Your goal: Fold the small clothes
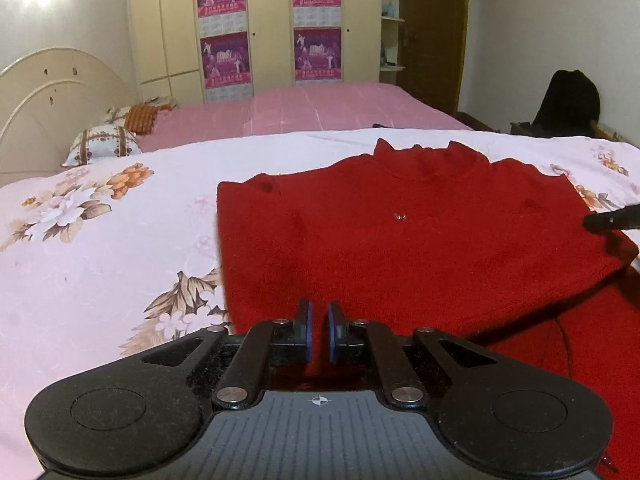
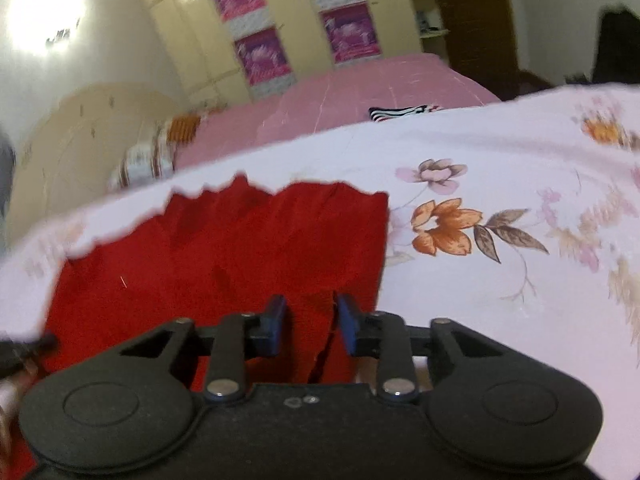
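A red knit sweater (image 1: 420, 232) lies flat on the floral bedsheet (image 1: 100, 240), its collar toward the far edge and its sides folded in. My left gripper (image 1: 319, 330) is over the sweater's near left part, its jaws nearly closed with a narrow gap and red fabric showing between them. My right gripper (image 2: 312, 320) is over the sweater's (image 2: 224, 248) near right edge, jaws partly open with a fold of red fabric standing between them. The right gripper's tip also shows in the left wrist view (image 1: 612, 220). The right wrist view is blurred.
The floral sheet (image 2: 500, 280) stretches wide to both sides of the sweater. Behind it lies a pink bed (image 1: 340, 108) with pillows (image 1: 100, 146) and a cream headboard (image 1: 56, 100). A striped cloth (image 2: 400, 113) lies on the pink bed. Wardrobes (image 1: 260, 24) stand behind.
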Available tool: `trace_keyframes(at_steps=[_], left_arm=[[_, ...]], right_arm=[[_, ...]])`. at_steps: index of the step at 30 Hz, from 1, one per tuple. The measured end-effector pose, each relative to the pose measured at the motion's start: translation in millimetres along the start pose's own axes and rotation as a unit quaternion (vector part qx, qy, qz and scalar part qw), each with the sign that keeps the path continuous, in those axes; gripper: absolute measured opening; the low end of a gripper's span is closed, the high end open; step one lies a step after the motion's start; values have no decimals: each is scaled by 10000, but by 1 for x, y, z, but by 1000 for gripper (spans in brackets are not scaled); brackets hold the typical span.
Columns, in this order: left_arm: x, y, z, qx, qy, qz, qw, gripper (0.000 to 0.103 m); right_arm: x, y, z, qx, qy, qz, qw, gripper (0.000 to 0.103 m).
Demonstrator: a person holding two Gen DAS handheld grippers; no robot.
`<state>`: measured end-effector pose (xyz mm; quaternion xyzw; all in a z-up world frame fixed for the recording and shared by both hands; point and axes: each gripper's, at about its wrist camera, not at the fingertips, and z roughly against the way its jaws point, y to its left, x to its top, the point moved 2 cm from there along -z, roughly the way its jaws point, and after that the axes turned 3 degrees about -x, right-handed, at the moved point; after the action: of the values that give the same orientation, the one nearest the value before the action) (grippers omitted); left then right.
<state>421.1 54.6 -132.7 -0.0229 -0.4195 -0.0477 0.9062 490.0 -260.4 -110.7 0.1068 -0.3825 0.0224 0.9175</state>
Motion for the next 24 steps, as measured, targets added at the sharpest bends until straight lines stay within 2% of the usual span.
trace_keyframes(at_steps=[2,5,7,8,9,11,16,18,19,21,23,24], left_arm=[[0,1,0,-8,3,-21,10000,6],[-2,0,-2,-5,-20,-125,9999,6],[1,-1,-3,-5,-7,-228,9997,7],[4,2,0,-62,-16,-152,9999,7],[8,5,2,-129,-104,-113,9998,7],[18,10,6,-101,-360,-130,9992,7],[49,31,-33,-175,-181,5,9997,7],[56,37,-57,12,5,-101,9999,7],[57,41,-67,44,95,-65,9999,9],[62,49,-71,184,77,124,9997,39],[70,50,-61,189,-191,126,9996,40],[74,51,-58,126,-347,186,9991,44]], right_arm=[[0,5,4,-94,-115,419,9990,5],[2,4,18,-295,-518,595,9964,1],[0,0,10,-561,-381,614,9958,2],[-2,-4,1,-581,-59,573,9966,6],[-3,-7,-1,-536,15,467,9975,9],[0,-10,11,-391,-243,372,9982,18],[14,-4,13,-156,-531,381,9977,14],[21,2,2,-97,-457,545,9974,12],[22,3,-6,-143,-399,619,9972,12],[26,-2,-26,-313,-78,651,9974,11],[29,-6,-23,-218,-106,559,9981,12],[31,-6,-18,-187,-228,552,9980,15]])
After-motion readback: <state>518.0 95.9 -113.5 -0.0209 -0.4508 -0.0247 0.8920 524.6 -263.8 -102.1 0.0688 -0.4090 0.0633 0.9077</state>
